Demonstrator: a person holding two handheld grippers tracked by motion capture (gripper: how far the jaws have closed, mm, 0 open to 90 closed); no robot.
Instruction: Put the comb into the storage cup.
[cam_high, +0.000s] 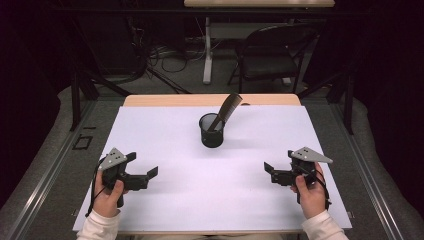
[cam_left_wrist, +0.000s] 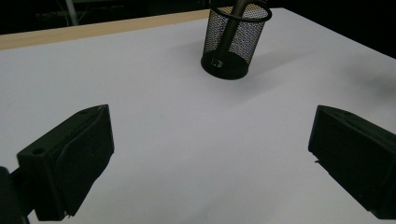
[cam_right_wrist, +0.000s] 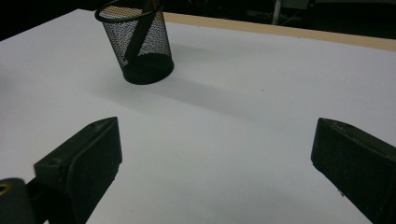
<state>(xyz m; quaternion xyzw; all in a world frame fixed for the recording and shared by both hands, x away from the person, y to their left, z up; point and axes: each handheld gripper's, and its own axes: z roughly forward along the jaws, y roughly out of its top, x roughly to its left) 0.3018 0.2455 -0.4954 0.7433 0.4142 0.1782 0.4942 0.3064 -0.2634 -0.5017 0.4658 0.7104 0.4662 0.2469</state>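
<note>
The black wire-mesh cup (cam_high: 212, 131) with a dark flat comb (cam_high: 226, 110) leaning inside stood ahead of and between the 2 grippers; the left gripper (cam_high: 143, 174) and right gripper (cam_high: 271, 171) both gaped wide, empty, well apart from it.

Black mesh cup (cam_high: 211, 132) is standing upright toward the far middle of the white table top (cam_high: 165, 200), with a dark comb (cam_high: 226, 111) sitting handle-down inside it, leaning and sticking out over the rim.
</note>
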